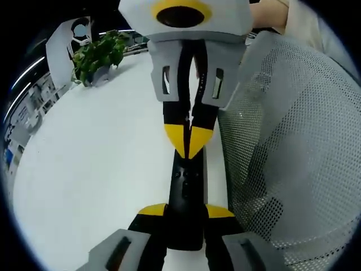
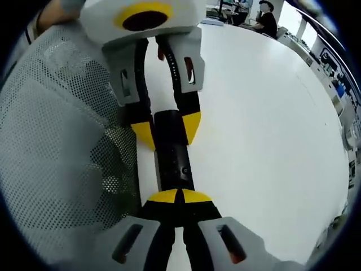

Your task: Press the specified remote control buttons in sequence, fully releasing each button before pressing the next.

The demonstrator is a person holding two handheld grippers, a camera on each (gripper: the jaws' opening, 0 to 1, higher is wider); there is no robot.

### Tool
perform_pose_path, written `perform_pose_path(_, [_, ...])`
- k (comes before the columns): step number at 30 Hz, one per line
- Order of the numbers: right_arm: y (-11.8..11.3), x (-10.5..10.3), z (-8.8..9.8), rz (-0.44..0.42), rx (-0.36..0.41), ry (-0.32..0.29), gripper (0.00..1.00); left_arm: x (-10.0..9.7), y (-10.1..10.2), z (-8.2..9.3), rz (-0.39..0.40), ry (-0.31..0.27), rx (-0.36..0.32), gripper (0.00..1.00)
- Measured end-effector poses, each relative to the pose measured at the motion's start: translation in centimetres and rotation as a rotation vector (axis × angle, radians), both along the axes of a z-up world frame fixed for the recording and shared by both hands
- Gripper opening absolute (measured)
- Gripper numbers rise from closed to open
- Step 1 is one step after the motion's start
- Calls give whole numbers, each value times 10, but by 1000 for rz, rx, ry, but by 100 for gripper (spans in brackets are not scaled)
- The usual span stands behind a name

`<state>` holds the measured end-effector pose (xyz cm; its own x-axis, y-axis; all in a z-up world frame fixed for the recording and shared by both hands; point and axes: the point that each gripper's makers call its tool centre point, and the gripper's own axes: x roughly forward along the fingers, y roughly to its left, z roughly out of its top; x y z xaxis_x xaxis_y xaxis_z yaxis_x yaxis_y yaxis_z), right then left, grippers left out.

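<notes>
A slim black remote control (image 1: 186, 180) lies lengthwise over the white table (image 1: 101, 158), close to its edge. My left gripper (image 1: 186, 212) is shut on the remote's near end, with a yellow fingertip on each side. My right gripper (image 1: 189, 144) comes in from the top of the left gripper view, its yellow tips shut together and resting on the remote's upper face. In the right gripper view, the right gripper (image 2: 179, 196) touches the remote (image 2: 174, 161) with shut tips, and the left gripper (image 2: 169, 130) clamps the far end.
A grey mesh chair back (image 1: 293, 141) stands right beside the table edge, and appears again (image 2: 56, 124) in the right gripper view. A potted green plant (image 1: 98, 53) and a white card (image 1: 70, 42) stand at the far corner. A person (image 2: 265, 20) sits far off.
</notes>
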<state>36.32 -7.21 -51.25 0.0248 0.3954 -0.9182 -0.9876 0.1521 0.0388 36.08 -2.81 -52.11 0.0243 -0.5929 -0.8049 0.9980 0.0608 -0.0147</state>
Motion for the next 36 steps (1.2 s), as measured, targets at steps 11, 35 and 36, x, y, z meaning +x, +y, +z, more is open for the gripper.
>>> perform_pose_path(11, [3, 1, 2, -78, 83, 34, 0, 0, 0, 0, 4, 3, -2, 24])
perform_pose_path(35, [13, 0, -2, 46, 25, -24, 0, -1, 0, 0, 2, 2, -2, 24])
perform_pose_path(36, [13, 0, -2, 46, 27, -27, 0, -1, 0, 0, 1, 1, -2, 24])
